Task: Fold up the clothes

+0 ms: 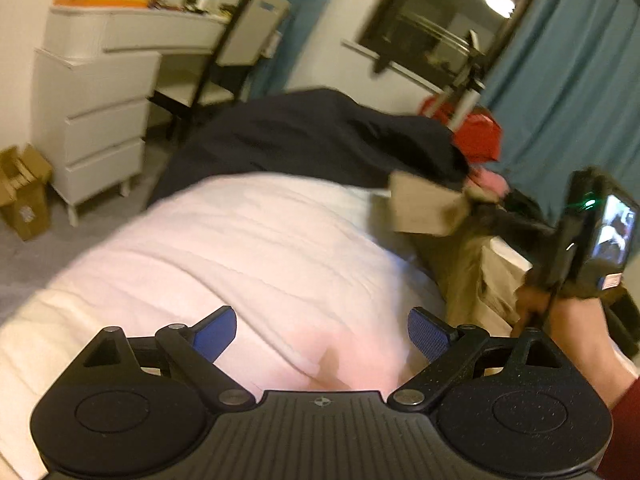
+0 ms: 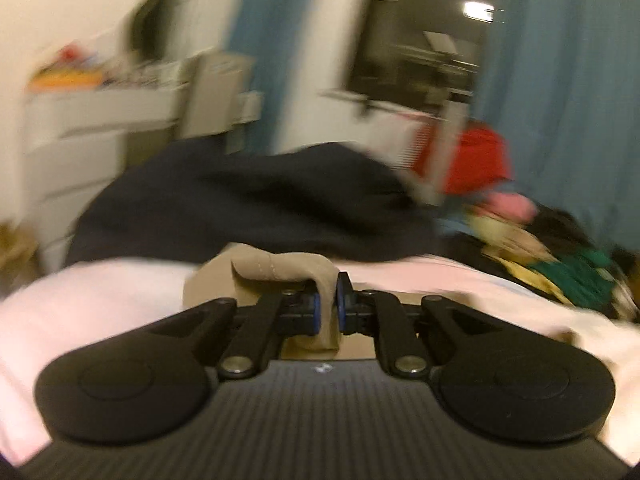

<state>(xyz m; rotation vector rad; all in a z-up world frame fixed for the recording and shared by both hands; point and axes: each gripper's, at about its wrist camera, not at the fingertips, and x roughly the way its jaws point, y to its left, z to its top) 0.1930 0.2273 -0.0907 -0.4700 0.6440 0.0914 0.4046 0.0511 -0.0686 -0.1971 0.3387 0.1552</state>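
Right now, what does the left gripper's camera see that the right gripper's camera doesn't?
Only the left wrist view shows the open left gripper, the cardboard box on the floor, and the person's right hand.

Only the right wrist view shows the right gripper shut on the tan garment, plus some green cloth.

Both show the pale bedcover, the dark blanket, the white drawers and blue curtains.

white dresser (image 1: 96, 120), chair (image 1: 240, 44), cardboard box (image 1: 24, 192)

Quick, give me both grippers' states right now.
Left gripper: open, nothing between its fingers, above the pink bedcover.
Right gripper: shut on a fold of the tan garment.
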